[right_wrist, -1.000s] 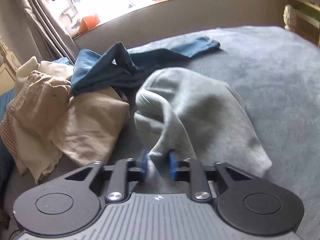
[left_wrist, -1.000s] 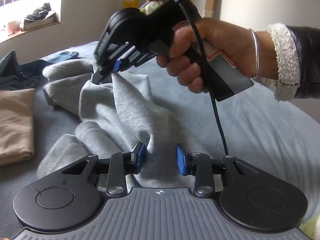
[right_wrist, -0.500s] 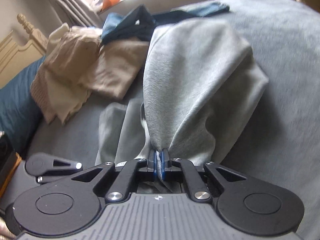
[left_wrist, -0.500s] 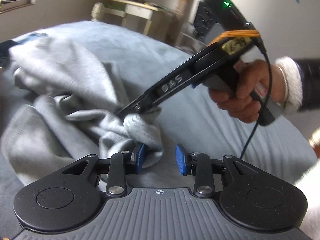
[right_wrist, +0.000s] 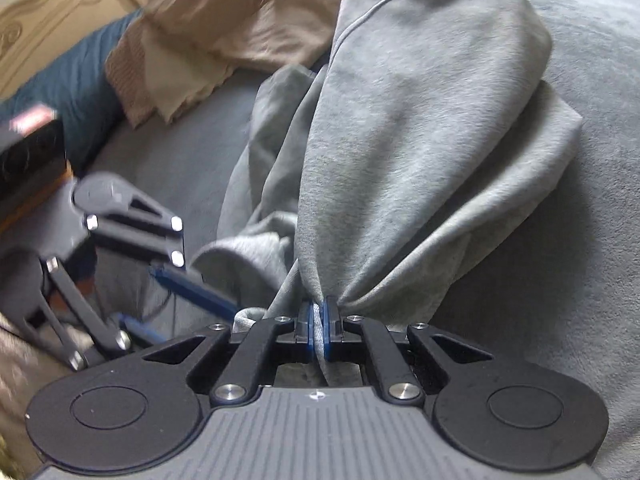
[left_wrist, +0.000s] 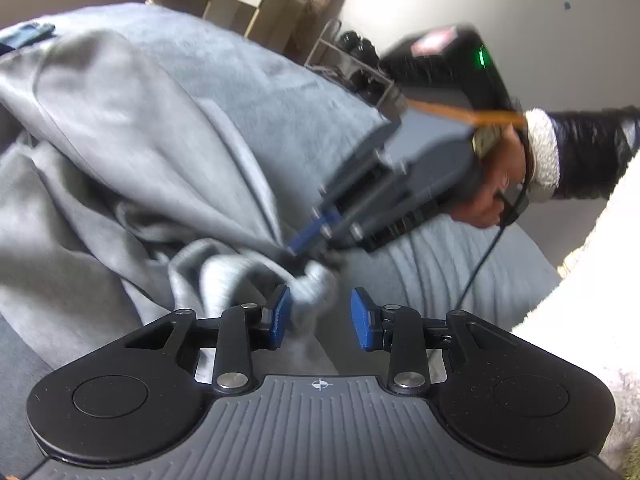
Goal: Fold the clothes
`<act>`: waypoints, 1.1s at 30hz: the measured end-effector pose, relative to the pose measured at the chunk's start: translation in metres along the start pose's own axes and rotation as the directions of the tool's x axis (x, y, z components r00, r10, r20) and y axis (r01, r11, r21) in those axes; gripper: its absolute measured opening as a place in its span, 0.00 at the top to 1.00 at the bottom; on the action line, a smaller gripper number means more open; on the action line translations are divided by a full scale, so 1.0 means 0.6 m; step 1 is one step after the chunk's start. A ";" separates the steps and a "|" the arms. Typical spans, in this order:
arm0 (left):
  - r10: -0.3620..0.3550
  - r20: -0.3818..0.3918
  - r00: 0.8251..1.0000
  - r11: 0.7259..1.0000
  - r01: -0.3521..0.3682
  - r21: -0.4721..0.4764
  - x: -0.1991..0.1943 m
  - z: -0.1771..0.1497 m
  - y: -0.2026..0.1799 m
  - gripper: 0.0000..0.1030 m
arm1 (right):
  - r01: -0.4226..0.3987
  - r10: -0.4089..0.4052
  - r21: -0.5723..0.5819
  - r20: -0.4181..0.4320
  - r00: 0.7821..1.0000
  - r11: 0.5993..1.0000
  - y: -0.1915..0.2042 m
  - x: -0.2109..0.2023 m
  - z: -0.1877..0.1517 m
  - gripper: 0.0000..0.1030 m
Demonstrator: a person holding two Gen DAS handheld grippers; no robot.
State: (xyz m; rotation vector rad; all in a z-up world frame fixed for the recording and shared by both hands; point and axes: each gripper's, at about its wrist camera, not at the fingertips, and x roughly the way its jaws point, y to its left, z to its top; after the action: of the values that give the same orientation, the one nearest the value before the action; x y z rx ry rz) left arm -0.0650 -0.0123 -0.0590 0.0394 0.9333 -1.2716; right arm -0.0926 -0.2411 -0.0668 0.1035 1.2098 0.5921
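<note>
Right gripper [right_wrist: 319,330] fingers pinch a fold of the grey garment [right_wrist: 420,140] lying on the bed [right_wrist: 592,32]; only the left view shows the left gripper [left_wrist: 319,318] fingers spread, cloth between them, and the hand [left_wrist: 496,184]; only the right view shows tan clothes [right_wrist: 224,36].

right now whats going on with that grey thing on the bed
A person is folding clothes on a bed with a handheld gripper in each hand. The right gripper is shut on a bunched fold of the grey sweatshirt, pulling it taut. The left gripper is open, with a rumpled end of the same garment between its fingers but not pinched. Tan clothes lie in a heap beyond.
</note>
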 end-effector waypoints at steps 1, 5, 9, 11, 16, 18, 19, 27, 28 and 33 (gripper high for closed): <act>0.003 0.021 1.000 1.000 -0.003 -0.013 -0.009 0.004 0.009 0.68 | 0.005 -0.006 -0.029 -0.019 1.000 1.000 0.003 0.004 -0.003 0.95; 0.069 0.107 0.992 0.995 -0.060 -0.082 -0.035 0.030 0.034 0.65 | 0.024 -0.042 -0.165 -0.107 0.993 0.986 0.022 0.019 -0.014 0.95; 0.168 0.130 0.977 0.982 -0.154 -0.110 -0.008 0.057 0.060 0.64 | 0.006 -0.046 -0.209 -0.185 0.982 0.978 0.027 0.033 -0.028 0.95; 0.188 0.093 0.978 0.974 -0.174 -0.145 0.031 0.060 0.074 0.64 | 0.000 -0.033 -0.182 -0.178 0.984 0.983 0.020 0.027 -0.027 0.94; 0.179 0.093 0.979 0.967 -0.158 -0.199 0.060 0.042 0.083 0.64 | -0.008 -0.001 -0.084 -0.100 0.995 0.996 -0.026 -0.045 0.014 0.91; 0.172 0.095 0.981 0.967 -0.149 -0.206 0.067 0.042 0.083 0.64 | 0.007 -0.008 -0.052 -0.030 1.000 0.999 -0.046 -0.082 0.041 0.87; 0.169 0.095 0.981 0.967 -0.146 -0.207 0.067 0.041 0.082 0.64 | 0.029 -0.028 -0.032 0.031 0.999 0.999 -0.055 -0.100 0.061 0.86; 0.167 0.091 0.982 0.970 -0.148 -0.191 0.098 0.039 0.055 0.64 | 0.225 -0.181 -0.115 0.310 0.934 0.967 -0.028 -0.030 0.250 0.38; 0.163 0.090 0.982 0.970 -0.143 -0.199 0.097 0.038 0.054 0.64 | 0.252 -0.195 -0.158 0.307 0.931 0.955 -0.016 -0.001 0.267 0.36; 0.149 0.083 0.985 0.969 -0.128 -0.210 0.090 0.031 0.051 0.64 | 0.411 -0.343 -0.281 0.261 0.902 0.867 0.013 0.126 0.310 0.32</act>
State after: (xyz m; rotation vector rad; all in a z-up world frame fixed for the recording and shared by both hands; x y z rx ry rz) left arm -0.0295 -0.0539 -0.0941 -0.1166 0.9551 -1.0343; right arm 0.0889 -0.1551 -0.0596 -0.3477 0.8841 0.4161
